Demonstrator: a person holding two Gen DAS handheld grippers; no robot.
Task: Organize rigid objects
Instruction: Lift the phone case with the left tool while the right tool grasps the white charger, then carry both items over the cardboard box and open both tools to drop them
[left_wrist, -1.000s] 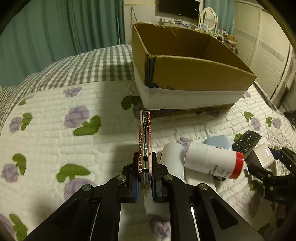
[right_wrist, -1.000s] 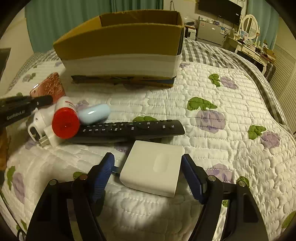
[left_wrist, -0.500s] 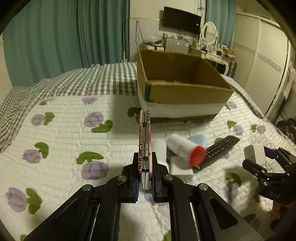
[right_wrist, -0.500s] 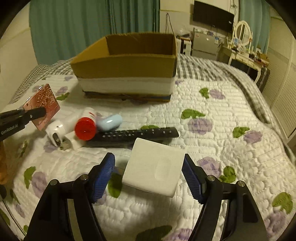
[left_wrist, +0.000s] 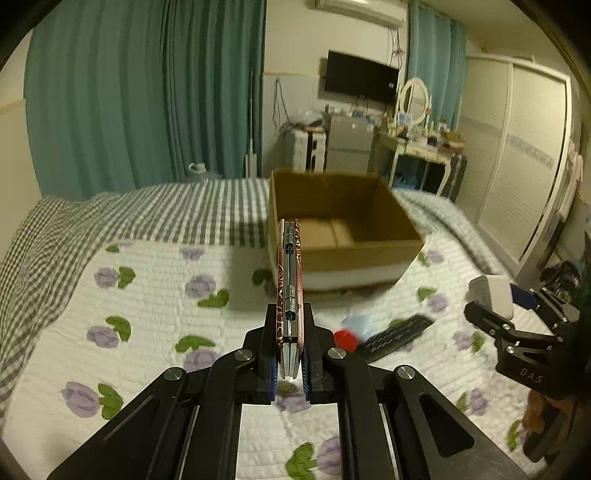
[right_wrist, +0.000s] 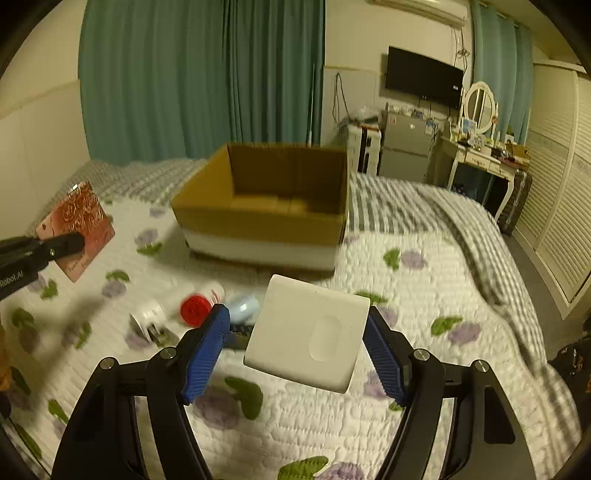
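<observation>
Each hand-held gripper is matte black: the left hand-held gripper (left_wrist: 289, 369) and the right hand-held gripper (right_wrist: 297, 347) have ribbed blue pads (right_wrist: 204, 349) and angular slotted arms. Silver round screws sit at the joints. White lettering marks the black bodies, "DAS" on the right one and "Robot.AI" on the left.

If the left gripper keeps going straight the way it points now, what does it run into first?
Most likely the cardboard box: the red patterned case clamped in the left gripper lines up with its near-left wall. Nothing shows between them, though depth is hard to judge.
</observation>
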